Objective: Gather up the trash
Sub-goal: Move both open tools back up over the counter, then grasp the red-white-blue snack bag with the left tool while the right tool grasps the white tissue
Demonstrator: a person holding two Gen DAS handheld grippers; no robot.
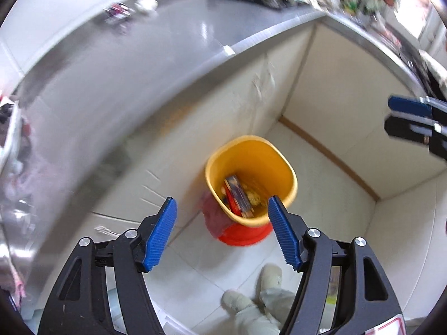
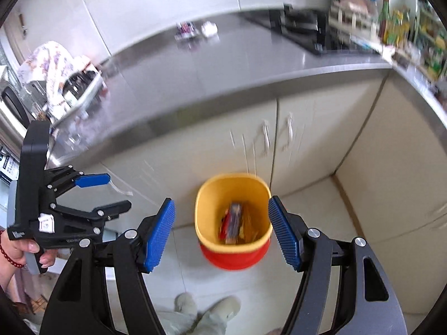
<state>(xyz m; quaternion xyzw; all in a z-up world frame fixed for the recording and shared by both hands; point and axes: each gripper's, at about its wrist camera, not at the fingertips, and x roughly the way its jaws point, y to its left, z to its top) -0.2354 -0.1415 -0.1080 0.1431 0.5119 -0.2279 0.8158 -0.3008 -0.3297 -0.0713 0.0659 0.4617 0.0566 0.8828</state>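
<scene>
Only in the right wrist view was a hand (image 2: 21, 251) seen at far left, a red bead bracelet at its wrist, gripping the left tool (image 2: 118, 192); its jaws stood spread with nothing between them. A patterned cloth (image 2: 51, 64) lay at the left end of the smooth grey bench (image 2: 212, 83), and two small pieces of trash (image 2: 195, 30), blurred, sat near the bench's back edge. Below the cabinet doors, on the tiled floor, stood a rounded yellow bin (image 2: 233, 209) with a red base, wrappers lying inside. The right tool (image 2: 222, 231) hung over it, its ribbed blue pads spread and empty. Only in the left wrist view was a reddish plastic bag (image 1: 216, 217) shown at the bin's left side, and the right tool's tips (image 1: 408, 120) entered at far right.
</scene>
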